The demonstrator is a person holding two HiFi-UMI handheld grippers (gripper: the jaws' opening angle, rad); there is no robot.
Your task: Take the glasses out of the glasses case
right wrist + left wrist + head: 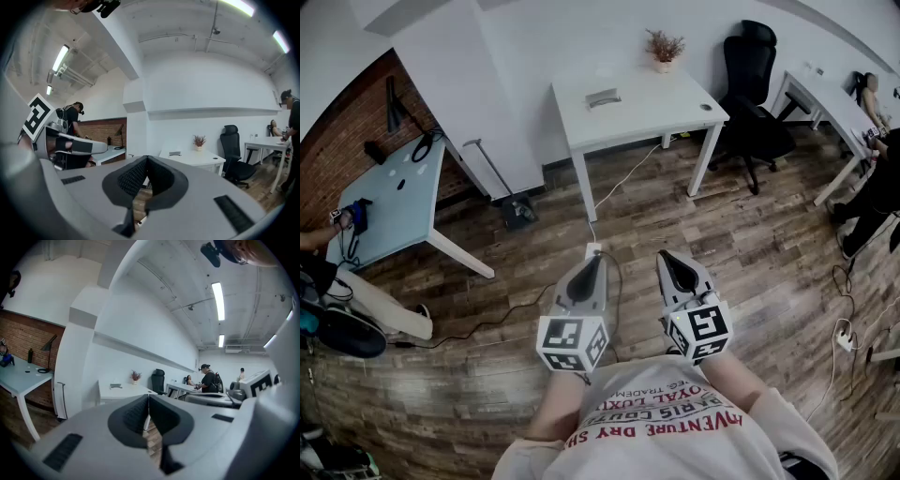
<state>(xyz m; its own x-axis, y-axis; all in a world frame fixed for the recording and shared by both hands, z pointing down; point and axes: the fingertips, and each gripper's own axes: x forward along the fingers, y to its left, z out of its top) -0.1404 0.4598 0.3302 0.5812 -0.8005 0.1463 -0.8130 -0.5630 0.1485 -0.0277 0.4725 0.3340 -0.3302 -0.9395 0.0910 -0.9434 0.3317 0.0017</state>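
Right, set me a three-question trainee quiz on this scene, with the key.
1. True or false: the left gripper and the right gripper are both shut with nothing between their jaws.
2. What stands at the far edge of the white table? A) potted plant B) laptop C) monitor
3. Name the seat to the right of that table in the head view.
Key: 1 true; 2 A, the potted plant; 3 the black office chair.

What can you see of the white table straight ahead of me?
The white table is a plain rectangular top on slim white legs, standing on the wooden floor by the white wall. On it lie a flat grey object, probably the glasses case, a small potted plant at the back and a dark disc near its right edge.
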